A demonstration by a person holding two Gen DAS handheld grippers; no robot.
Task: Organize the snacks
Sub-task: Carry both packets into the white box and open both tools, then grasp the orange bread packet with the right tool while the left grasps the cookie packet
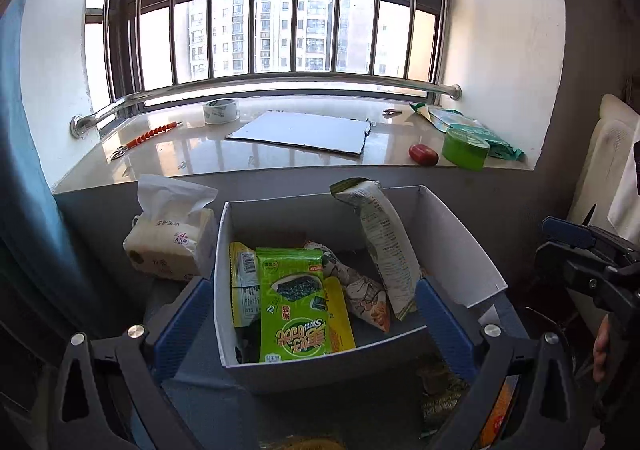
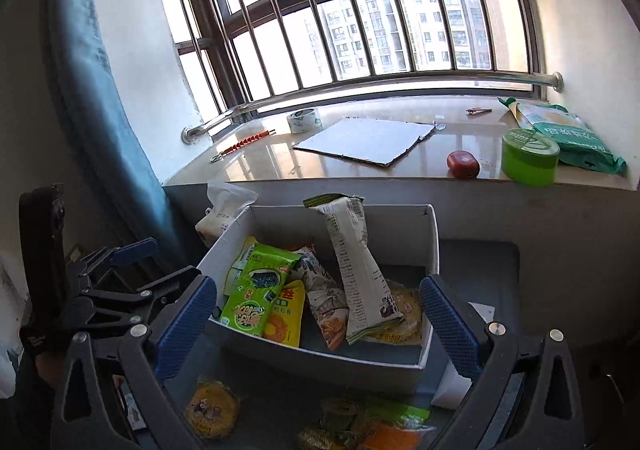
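The white box (image 1: 452, 250) sits on a grey table (image 2: 480, 274), its far wall close under the windowsill (image 1: 280, 166); a tissue pack (image 1: 168, 246) stands just left of it. The left gripper (image 1: 316, 326) and right gripper (image 2: 320, 326) both gape empty, fingers straddling the box's near rim; green seaweed pack (image 1: 292, 310) and tall white packet (image 2: 356, 270) lie inside, loose snacks (image 2: 212, 410) on the near table.

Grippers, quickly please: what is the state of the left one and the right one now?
Left gripper: open, holding nothing, in front of the snack box.
Right gripper: open, holding nothing.
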